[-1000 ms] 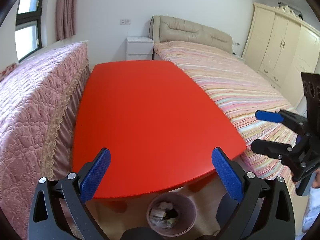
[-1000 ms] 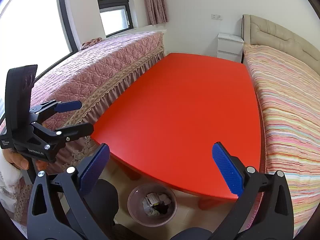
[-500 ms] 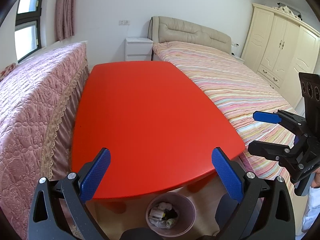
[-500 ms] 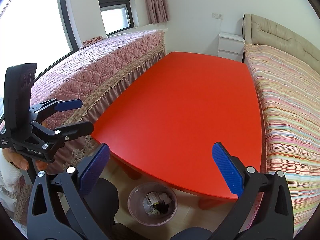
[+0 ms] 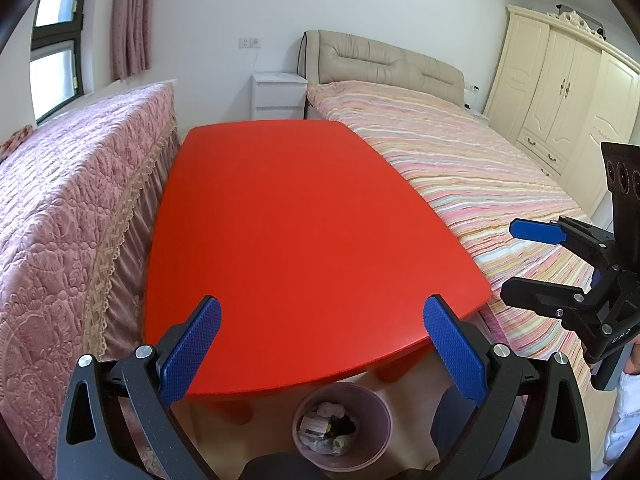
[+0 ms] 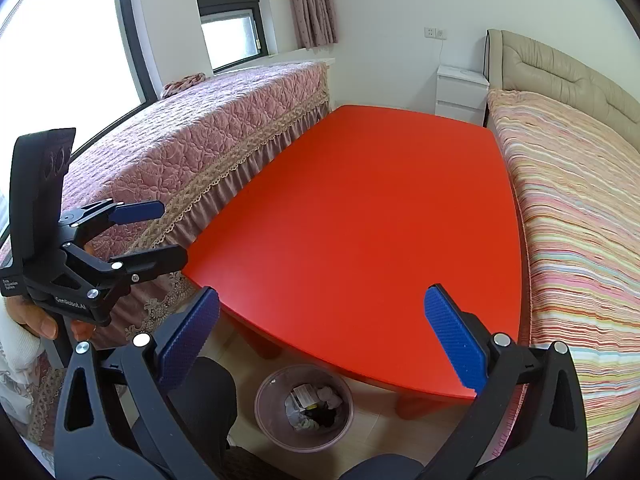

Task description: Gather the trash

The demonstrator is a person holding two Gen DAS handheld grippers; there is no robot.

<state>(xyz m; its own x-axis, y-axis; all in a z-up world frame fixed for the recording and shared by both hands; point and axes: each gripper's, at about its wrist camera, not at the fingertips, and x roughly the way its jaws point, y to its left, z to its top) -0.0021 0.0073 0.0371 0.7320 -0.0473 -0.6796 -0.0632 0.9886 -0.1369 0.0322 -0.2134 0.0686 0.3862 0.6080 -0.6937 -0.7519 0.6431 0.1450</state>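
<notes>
— Where was the trash, from where you stood?

— All I could see of it lay in the bin [image 5: 341, 420] on the floor, tucked under the near edge of the red desk [image 5: 304, 232]. It sat below and between the two tools, nearer their handles than their tips. The desk top was bare.

— Which tool was closer?

— Hard to call. The bin seemed about as low and central under the left gripper [image 5: 320, 344] as under the right gripper [image 6: 320, 340]. I'd judge either would have had to tip downward to reach it.

— And the jaws?

— Both pairs stood spread wide, holding nothing and touching nothing. The crumpled scraps in the bin had no clear long axis.
</notes>
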